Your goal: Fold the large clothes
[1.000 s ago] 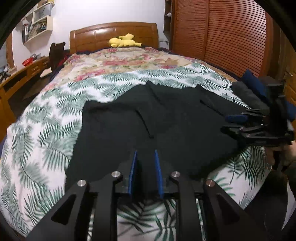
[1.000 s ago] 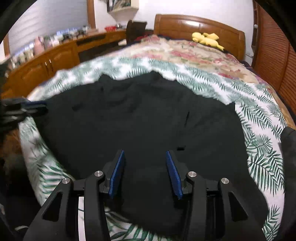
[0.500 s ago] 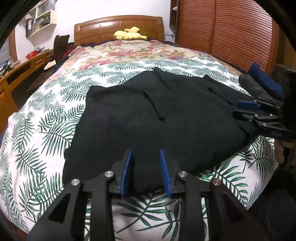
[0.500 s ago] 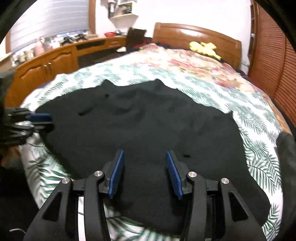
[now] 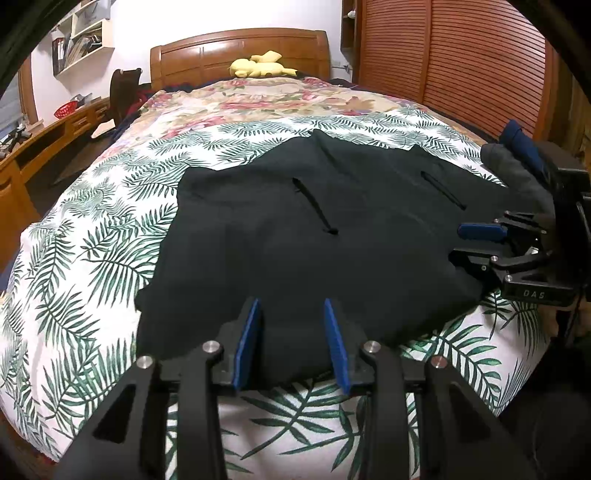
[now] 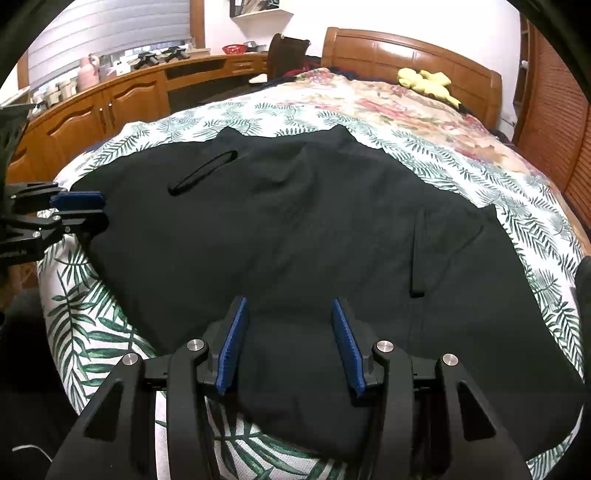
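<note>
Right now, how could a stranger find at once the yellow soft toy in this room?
Start at the big bed with the palm-leaf cover and look to its far end, where the wooden headboard stands. The yellow soft toy lies there against the headboard. It is the only plain yellow thing; the flowered quilt beside it is pink and beige.

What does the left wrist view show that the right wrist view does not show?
Only the left wrist view shows the wall shelves with books and the rolled dark blue and grey clothes beside the garment. Only the right wrist view shows the long wooden cabinet and the window blind. Both show the large black garment spread flat, the yellow plush toy and both grippers, jaws open.
</note>
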